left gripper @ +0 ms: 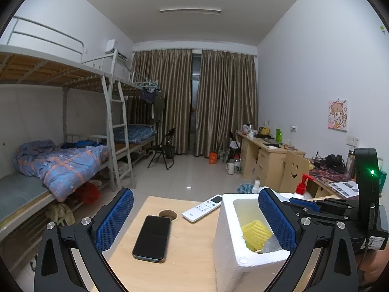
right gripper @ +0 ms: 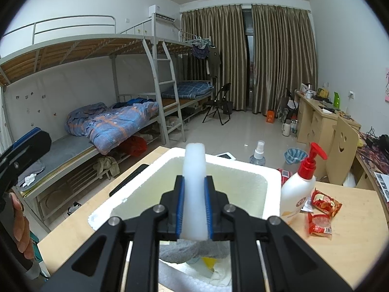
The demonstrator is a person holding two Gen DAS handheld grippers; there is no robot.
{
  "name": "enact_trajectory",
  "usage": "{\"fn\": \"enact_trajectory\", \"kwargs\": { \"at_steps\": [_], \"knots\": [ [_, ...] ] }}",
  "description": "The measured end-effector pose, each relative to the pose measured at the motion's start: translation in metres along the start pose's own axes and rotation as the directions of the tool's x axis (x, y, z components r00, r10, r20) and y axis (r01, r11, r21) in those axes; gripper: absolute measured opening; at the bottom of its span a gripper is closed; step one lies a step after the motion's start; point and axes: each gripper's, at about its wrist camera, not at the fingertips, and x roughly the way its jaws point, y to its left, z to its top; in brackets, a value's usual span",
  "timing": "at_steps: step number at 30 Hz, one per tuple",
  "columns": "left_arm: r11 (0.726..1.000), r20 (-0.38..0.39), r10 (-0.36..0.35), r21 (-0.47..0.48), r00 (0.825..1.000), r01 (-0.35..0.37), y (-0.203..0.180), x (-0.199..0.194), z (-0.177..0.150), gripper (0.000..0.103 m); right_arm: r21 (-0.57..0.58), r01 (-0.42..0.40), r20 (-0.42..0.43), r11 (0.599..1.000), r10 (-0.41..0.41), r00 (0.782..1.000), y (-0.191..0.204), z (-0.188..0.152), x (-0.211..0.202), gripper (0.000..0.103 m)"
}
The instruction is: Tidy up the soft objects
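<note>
A white styrofoam box (left gripper: 233,250) stands on the wooden table (left gripper: 184,250). Inside it lie a yellow sponge (left gripper: 255,234) and a grey cloth (left gripper: 272,244). My left gripper (left gripper: 197,221) is open, its right finger inside the box, the left finger over the table. My right gripper (right gripper: 194,206) is shut on a white foam block (right gripper: 194,187) and holds it upright above the same box (right gripper: 272,180). The grey cloth (right gripper: 187,248) and a bit of yellow (right gripper: 209,261) show below the gripper.
A black phone (left gripper: 152,238) and a white remote (left gripper: 203,208) lie left of the box. A red-pump lotion bottle (right gripper: 299,185), a spray bottle (right gripper: 259,154) and red snack packets (right gripper: 321,206) sit to its right. Bunk beds and desks line the room.
</note>
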Motion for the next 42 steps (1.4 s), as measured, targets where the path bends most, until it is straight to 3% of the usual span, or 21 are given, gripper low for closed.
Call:
{"fn": "enact_trajectory", "kwargs": {
  "at_steps": [4,6,7,8,27,42],
  "knots": [
    [1.0,-0.004,-0.001,0.005,1.0,0.001,0.001,0.001,-0.001,0.103,0.006,-0.001,-0.004,1.0,0.001,1.0,-0.002,0.0,0.0,0.027],
    [1.0,-0.006,-0.003,0.004,1.0,0.003,0.001,0.001,-0.001,0.103,0.002,0.01,-0.001,1.0,-0.01,1.0,0.0,0.0,-0.001,0.048],
    [1.0,-0.007,-0.003,0.004,1.0,0.003,0.001,0.0,-0.001,0.103,0.003,0.011,0.003,1.0,-0.011,1.0,0.0,0.0,-0.001,0.066],
    [1.0,-0.005,-0.001,0.004,1.0,0.001,0.001,0.001,-0.002,0.103,0.003,0.02,0.011,1.0,-0.02,1.0,0.0,0.0,-0.003,0.074],
    [1.0,-0.007,-0.004,0.011,1.0,0.004,-0.006,-0.001,-0.001,0.103,0.01,0.039,0.046,0.999,-0.039,0.998,-0.003,0.0,-0.025,0.088],
    [0.999,0.04,-0.028,0.022,0.999,0.027,-0.028,-0.042,0.006,0.103,0.029,0.093,0.126,0.995,-0.096,0.987,-0.007,-0.006,-0.081,0.103]
  ]
}}
